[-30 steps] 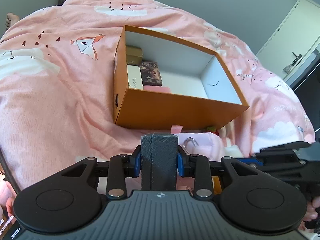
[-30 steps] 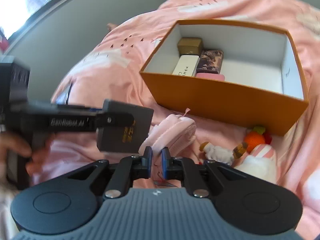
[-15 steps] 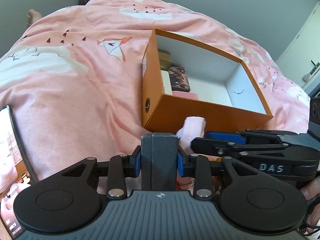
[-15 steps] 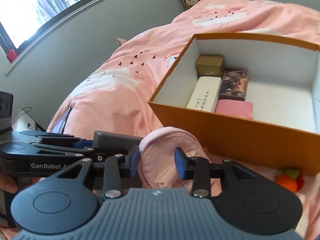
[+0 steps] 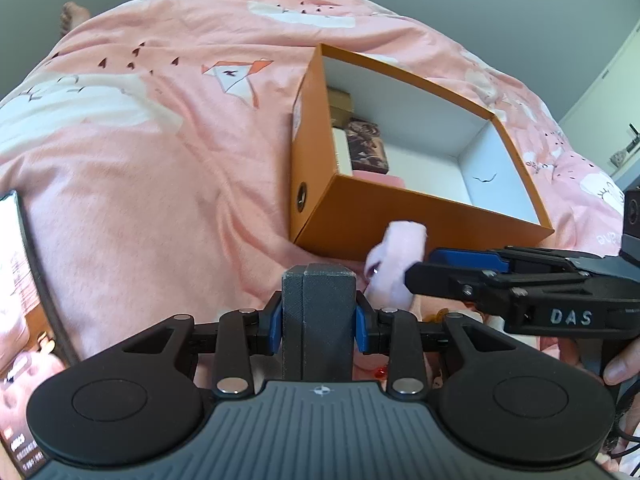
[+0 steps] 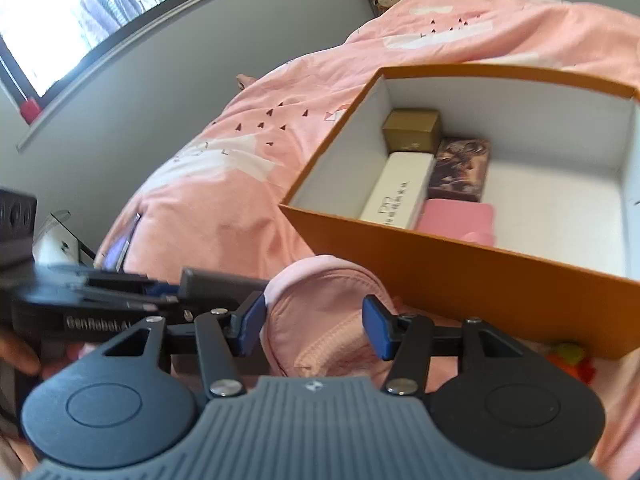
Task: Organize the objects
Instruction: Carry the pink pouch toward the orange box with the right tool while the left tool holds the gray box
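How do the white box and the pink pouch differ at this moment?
The white box is rigid, oblong and printed; the pink pouch is soft, rounded fabric. The white box lies inside the orange box, beside other small boxes; the pink pouch sits outside it on the bedspread, against its near wall. Nothing touches the white box; the pink pouch lies between the opening jaws of the right gripper.

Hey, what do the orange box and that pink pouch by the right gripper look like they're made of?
Orange box: likely stiff cardboard with a matte orange outside and white inside; its walls are thin, flat and sharp-edged. Pink pouch: soft fabric, probably cotton or a knit; it shows stitched seams and a rounded, slumped shape. The right gripper's opening jaws straddle it.
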Demonstrator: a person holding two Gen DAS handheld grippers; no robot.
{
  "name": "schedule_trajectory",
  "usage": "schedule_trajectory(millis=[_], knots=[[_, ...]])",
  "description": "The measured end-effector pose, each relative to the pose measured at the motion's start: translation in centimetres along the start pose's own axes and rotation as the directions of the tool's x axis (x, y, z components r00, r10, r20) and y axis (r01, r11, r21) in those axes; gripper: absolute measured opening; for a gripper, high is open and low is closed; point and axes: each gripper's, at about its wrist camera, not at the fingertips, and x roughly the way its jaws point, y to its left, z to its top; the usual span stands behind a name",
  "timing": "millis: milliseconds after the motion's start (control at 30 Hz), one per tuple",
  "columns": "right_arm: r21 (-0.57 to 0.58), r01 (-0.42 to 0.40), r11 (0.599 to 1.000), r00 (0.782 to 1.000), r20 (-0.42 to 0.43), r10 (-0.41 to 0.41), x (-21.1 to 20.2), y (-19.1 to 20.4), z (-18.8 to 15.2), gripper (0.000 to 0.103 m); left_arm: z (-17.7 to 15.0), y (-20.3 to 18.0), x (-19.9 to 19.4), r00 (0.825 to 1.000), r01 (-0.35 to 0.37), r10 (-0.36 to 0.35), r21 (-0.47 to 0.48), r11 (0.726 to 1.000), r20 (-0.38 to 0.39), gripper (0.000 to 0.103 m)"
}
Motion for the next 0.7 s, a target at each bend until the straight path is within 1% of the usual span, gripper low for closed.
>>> schedule_trajectory(millis=[200, 267, 300, 333, 367, 433, 533, 633, 700], knots=[[0.024, -0.035, 0.999, 0.999, -0.001, 0.035, 1.3, 0.2, 0.3, 0.056, -0.4, -0.1, -0.3, 1.000, -0.016, 0.016, -0.003, 1.000, 0.000, 0.038], [0.051, -0.046, 0.998, 0.999, -0.006, 0.046, 0.9, 0.0, 0.4, 0.060, -0.4, -0.2, -0.3, 1.000, -0.021, 0.021, -0.001, 1.000, 0.000, 0.038], [0.058, -0.046, 0.997, 0.999, -0.005, 0.047, 0.5, -0.2, 0.5, 0.067, -0.4, -0.2, -0.2, 1.000, -0.021, 0.021, -0.002, 1.000, -0.001, 0.038], [0.061, -0.045, 0.997, 0.999, 0.001, 0.045, 0.0, -0.4, 0.6, 0.071, -0.4, -0.2, -0.3, 1.000, -0.021, 0.021, -0.003, 1.000, -0.001, 0.038], [0.059, -0.043, 0.997, 0.999, 0.007, 0.043, -0.5, -0.6, 0.6, 0.073, -0.4, -0.2, -0.2, 1.000, -0.021, 0.021, -0.002, 1.000, -0.001, 0.038], [0.046, -0.029, 0.999, 1.000, 0.007, 0.029, -1.4, -1.0, 0.6, 0.073, -0.4, -0.2, -0.2, 1.000, -0.022, 0.022, -0.001, 1.000, -0.001, 0.038], [-0.005, 0.009, 1.000, 1.000, -0.020, -0.010, -1.5, -1.3, 0.5, 0.073, -0.4, -0.2, -0.3, 1.000, -0.021, 0.021, 0.000, 1.000, 0.000, 0.038], [-0.068, 0.026, 0.997, 0.997, -0.066, -0.031, -0.4, -1.6, 0.2, 0.072, -0.3, -0.1, -0.2, 1.000, -0.023, 0.023, 0.001, 1.000, 0.002, 0.038], [-0.076, 0.015, 0.997, 0.994, -0.103, -0.023, 0.7, -2.2, 0.3, 0.071, -0.3, -0.1, -0.1, 1.000, -0.024, 0.024, 0.002, 1.000, 0.003, 0.038]])
